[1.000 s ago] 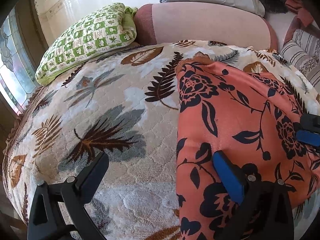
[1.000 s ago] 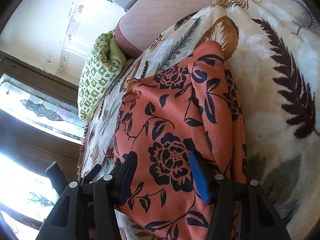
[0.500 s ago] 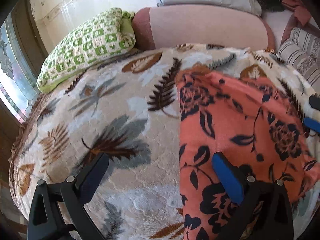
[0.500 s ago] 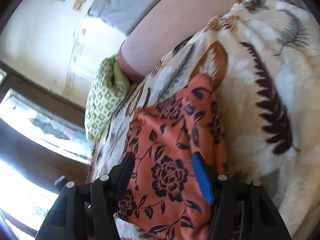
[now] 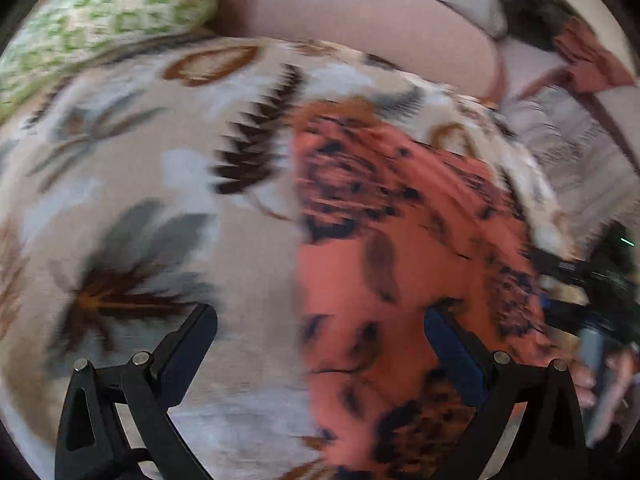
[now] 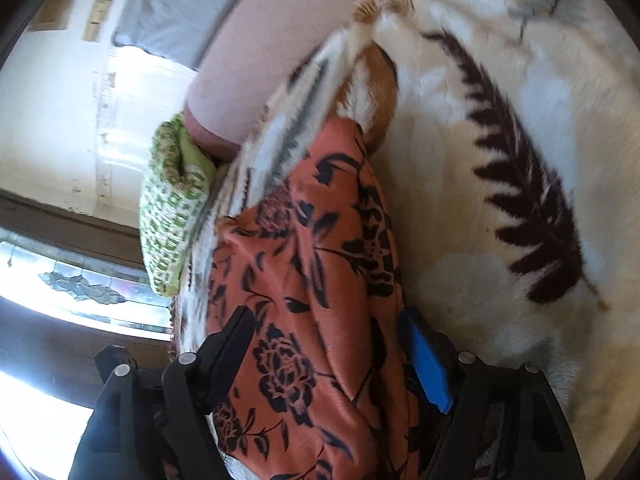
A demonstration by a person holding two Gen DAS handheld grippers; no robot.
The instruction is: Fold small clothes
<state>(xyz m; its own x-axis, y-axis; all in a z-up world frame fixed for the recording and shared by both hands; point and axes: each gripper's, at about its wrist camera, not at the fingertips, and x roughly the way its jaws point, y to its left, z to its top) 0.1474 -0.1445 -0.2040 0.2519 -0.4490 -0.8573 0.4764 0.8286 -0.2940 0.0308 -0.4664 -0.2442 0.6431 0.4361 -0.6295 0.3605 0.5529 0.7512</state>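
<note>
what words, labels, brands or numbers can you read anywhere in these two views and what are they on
None: no readable text in either view.
The orange floral cloth, the leaf-print blanket and the green checked pillow carry only patterns.
The small frames on the wall are too blurred to tell whether they hold any writing.

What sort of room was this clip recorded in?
Probably a bedroom: a leaf-print quilt covers a bed, with a green checked pillow and a pink bolster at its head. The orange floral garment lies on the quilt.
</note>
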